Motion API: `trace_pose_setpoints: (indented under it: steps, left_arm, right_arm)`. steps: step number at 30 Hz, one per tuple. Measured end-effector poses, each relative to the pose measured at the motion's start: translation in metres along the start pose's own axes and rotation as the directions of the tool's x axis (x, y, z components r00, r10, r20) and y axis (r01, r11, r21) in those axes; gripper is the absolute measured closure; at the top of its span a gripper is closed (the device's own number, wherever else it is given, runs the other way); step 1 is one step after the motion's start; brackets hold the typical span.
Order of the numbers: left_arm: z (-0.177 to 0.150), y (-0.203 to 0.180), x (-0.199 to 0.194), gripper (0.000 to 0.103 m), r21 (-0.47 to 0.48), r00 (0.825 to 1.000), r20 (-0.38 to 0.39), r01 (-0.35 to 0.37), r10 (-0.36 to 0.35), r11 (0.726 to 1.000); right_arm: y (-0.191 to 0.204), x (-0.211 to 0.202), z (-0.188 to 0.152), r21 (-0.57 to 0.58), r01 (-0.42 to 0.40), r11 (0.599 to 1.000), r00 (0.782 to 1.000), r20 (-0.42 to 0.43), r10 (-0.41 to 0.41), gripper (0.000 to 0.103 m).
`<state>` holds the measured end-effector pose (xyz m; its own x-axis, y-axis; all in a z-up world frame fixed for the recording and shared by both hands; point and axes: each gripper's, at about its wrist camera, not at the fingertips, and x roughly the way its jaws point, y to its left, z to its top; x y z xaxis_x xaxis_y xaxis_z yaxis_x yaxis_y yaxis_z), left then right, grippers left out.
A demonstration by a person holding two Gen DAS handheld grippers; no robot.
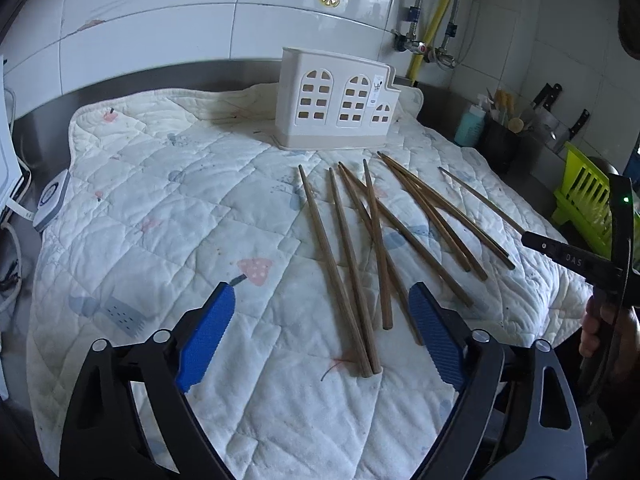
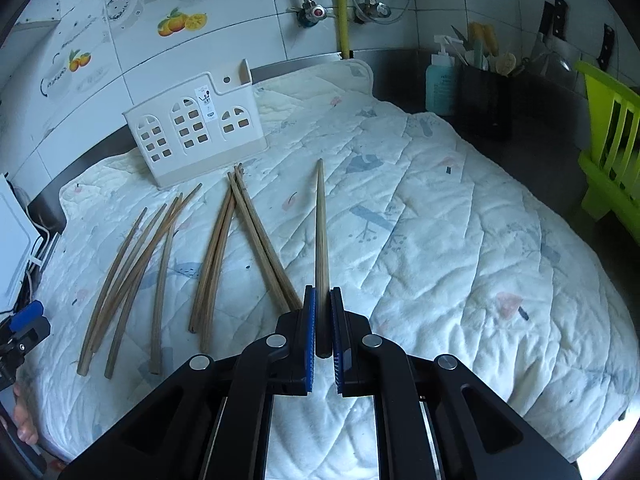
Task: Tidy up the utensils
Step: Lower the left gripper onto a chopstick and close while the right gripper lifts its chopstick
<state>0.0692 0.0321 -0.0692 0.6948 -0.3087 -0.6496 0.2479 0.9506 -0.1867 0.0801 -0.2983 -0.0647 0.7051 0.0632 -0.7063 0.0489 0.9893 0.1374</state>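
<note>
Several brown wooden chopsticks (image 1: 360, 252) lie spread on a white quilted cloth (image 1: 160, 216); they also show in the right wrist view (image 2: 160, 264). A white house-shaped utensil holder (image 1: 336, 104) stands upright behind them, also seen in the right wrist view (image 2: 196, 128). My left gripper (image 1: 320, 320) is open and empty, just above the near ends of the chopsticks. My right gripper (image 2: 322, 312) is shut on one chopstick (image 2: 321, 232), which points forward above the cloth; this gripper shows at the right edge of the left wrist view (image 1: 568, 256).
A tiled wall lies behind the counter. A dark utensil pot (image 2: 484, 100), a teal soap bottle (image 2: 440, 84) and knives (image 2: 556, 28) stand at the back right. A green dish rack (image 2: 612, 152) is at the right. A white appliance with cables (image 2: 16, 248) is at the left.
</note>
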Motion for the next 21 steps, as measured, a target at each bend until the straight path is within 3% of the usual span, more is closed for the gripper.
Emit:
trace_pose_setpoints:
  steps: [5,8,13,16,21]
  left_arm:
    - [-0.013,-0.012,0.012,0.046,-0.027,0.999,-0.039,0.010,-0.011,1.000]
    - [-0.018,-0.022,0.018,0.056,-0.046,0.999,-0.046,0.025,-0.027,0.999]
    - [-0.019,-0.047,0.028,0.071,0.006,0.998,-0.046,0.036,-0.035,0.999]
    - [-0.017,-0.052,0.035,0.077,0.024,0.998,-0.056,0.025,-0.024,0.999]
    - [-0.014,-0.050,0.042,0.078,0.025,0.998,-0.066,0.022,-0.021,0.999]
  right_arm:
    - [-0.001,-0.003,0.005,-0.074,-0.007,0.997,0.999,0.037,0.010,0.096]
    - [-0.003,-0.003,0.008,-0.097,-0.019,0.995,0.999,0.048,0.024,0.096]
    - [-0.013,0.000,0.009,-0.089,-0.056,0.994,0.997,0.048,0.061,0.096]
    - [-0.016,0.000,0.009,-0.079,-0.071,0.994,0.996,0.049,0.075,0.096]
    - [-0.019,0.001,0.010,-0.069,-0.083,0.994,0.995,0.050,0.086,0.096]
